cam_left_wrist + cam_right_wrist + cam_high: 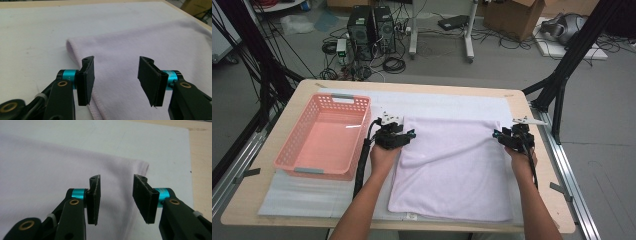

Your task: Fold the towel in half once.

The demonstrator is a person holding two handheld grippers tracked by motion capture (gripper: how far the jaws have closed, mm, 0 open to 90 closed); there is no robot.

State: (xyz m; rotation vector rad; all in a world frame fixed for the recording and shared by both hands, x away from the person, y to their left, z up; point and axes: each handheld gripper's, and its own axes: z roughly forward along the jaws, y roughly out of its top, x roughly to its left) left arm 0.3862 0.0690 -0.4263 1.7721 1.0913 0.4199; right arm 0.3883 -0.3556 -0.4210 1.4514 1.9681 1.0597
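Observation:
A pale lilac towel (pixel 452 165) lies folded flat on the white mat, its fold along the far side. My left gripper (pixel 404 134) hovers over the towel's far left corner (pixel 75 46), jaws open with nothing between them. My right gripper (pixel 504 134) stands over the far right corner (pixel 142 166), jaws open too and empty. In the left gripper view the towel (pixel 150 40) spreads rightward beyond the jaws; in the right gripper view the towel (pixel 50 165) runs off to the left. A person's hands hold both grippers from the near side.
An empty pink plastic basket (pixel 292 150) stands on the left of the table, close to my left gripper. A white mat (pixel 447 102) covers the wooden tabletop (pixel 562 200). Computers, cables and a cardboard box sit on the floor beyond the far edge.

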